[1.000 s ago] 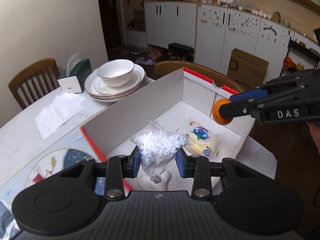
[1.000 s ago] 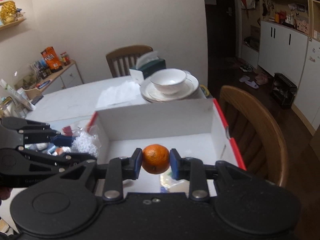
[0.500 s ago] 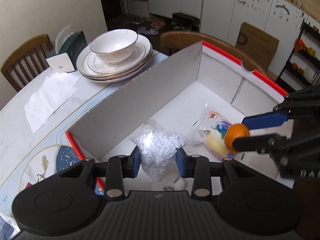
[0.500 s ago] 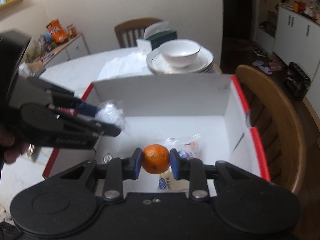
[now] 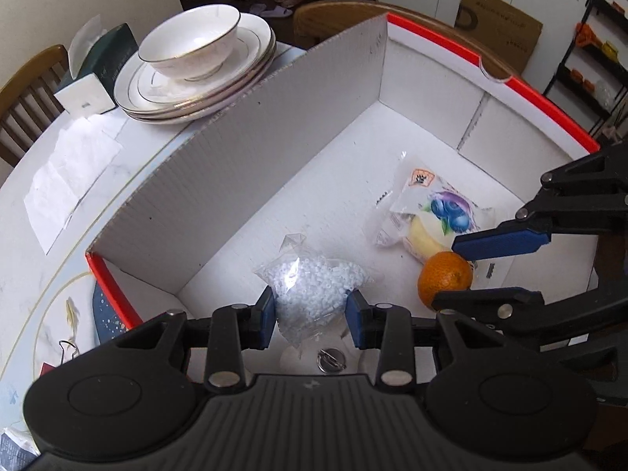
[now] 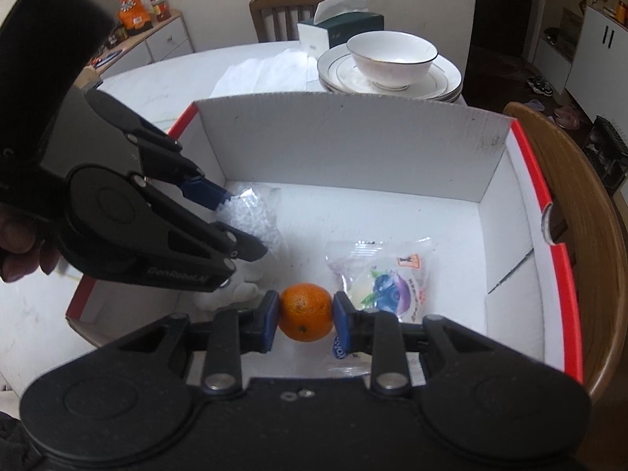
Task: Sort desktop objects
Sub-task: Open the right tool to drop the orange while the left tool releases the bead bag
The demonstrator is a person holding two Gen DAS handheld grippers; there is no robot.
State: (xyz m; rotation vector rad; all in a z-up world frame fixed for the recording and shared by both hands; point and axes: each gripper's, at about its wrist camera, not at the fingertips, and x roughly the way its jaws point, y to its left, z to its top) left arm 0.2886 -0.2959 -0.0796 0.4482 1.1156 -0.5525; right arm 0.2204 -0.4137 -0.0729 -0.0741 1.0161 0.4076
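We view the open white box [image 5: 274, 149] with its red rim from both wrist cameras; it sits on the table [image 5: 59, 212] beside stacked plates [image 5: 251, 59] carrying a bowl [image 5: 188, 47]. On the box floor lies a printed snack packet [image 5: 435, 208]. The left gripper [image 5: 310, 316] has its jaws clamped on a clear bag of white beads [image 5: 314, 290], held low inside the box near its near-left corner. The right gripper [image 6: 306, 316] has its jaws clamped on an orange [image 6: 305, 311], just beside the packet. To finish the placing well, we judge each load should be lowered onto bare floor before the jaws part (the orange may roll), keeping the two grippers from touching. A small metal clip [image 5: 331, 359] lies below the bag.
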